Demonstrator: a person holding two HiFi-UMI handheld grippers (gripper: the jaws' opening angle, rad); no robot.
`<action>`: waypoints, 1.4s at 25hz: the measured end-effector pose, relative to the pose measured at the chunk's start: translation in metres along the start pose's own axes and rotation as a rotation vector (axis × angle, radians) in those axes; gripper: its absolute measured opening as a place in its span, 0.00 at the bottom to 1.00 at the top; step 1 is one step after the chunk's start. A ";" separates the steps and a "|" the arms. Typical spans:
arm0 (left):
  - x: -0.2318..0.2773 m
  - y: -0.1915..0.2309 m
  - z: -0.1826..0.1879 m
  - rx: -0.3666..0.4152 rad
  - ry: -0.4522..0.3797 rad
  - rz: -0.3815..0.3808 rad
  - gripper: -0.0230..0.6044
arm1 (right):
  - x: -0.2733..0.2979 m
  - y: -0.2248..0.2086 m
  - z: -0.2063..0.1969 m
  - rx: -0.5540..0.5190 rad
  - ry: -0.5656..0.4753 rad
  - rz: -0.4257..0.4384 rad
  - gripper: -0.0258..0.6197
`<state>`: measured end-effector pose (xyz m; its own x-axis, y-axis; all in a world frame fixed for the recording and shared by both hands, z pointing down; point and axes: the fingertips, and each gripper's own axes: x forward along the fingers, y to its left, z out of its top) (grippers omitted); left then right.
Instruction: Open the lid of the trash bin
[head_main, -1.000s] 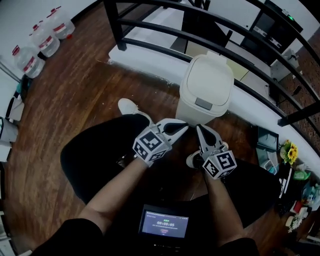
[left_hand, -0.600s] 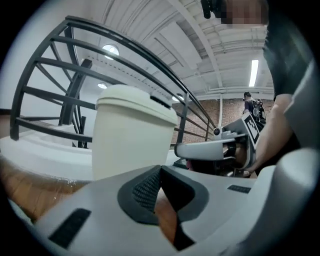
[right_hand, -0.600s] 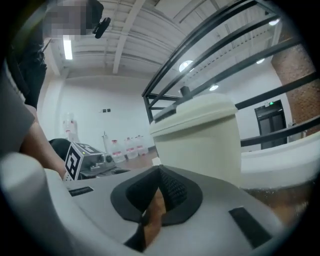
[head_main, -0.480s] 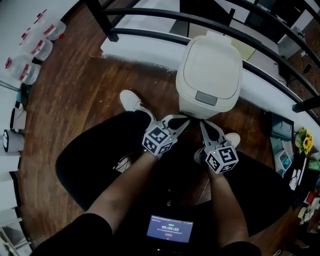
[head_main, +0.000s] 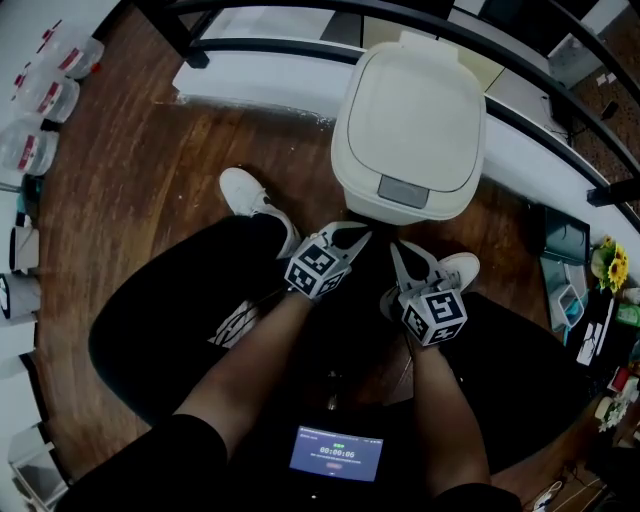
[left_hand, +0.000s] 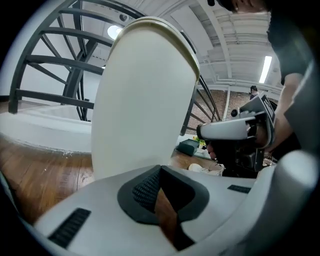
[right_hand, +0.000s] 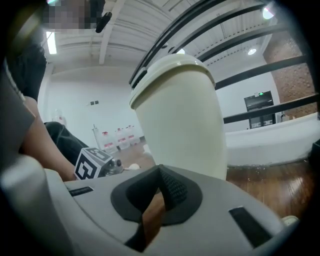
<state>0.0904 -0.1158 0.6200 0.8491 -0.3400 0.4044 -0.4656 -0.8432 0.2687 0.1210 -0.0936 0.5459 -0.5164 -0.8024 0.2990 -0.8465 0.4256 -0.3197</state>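
One cream trash bin (head_main: 408, 120) stood on the wooden floor (head_main: 150, 180), its lid (head_main: 412, 95) shut and a grey latch (head_main: 403, 190) at the near edge. The left gripper (head_main: 348, 238) and the right gripper (head_main: 402, 256) hovered near its front, each with jaws pressed together on nothing. To my judgement, a hard push on the latch could slide or tip the light bin, or the tips could slip off.

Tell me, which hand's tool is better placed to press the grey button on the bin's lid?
Probably the right: the right tool points almost straight at the grey button on the trash bin lid, while the left tool sits off to one side. Both are shut.
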 end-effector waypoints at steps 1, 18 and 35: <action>0.003 0.004 -0.004 -0.001 0.008 0.005 0.10 | 0.002 -0.001 -0.004 0.003 0.014 -0.001 0.07; 0.046 0.037 -0.057 0.003 0.061 0.034 0.10 | 0.007 -0.006 -0.013 0.003 -0.021 0.003 0.05; 0.082 0.069 -0.070 -0.016 0.051 0.069 0.10 | 0.031 0.003 -0.021 0.013 0.010 0.028 0.05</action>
<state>0.1103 -0.1733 0.7327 0.8011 -0.3752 0.4663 -0.5270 -0.8115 0.2525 0.0998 -0.1081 0.5725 -0.5407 -0.7864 0.2985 -0.8303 0.4421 -0.3393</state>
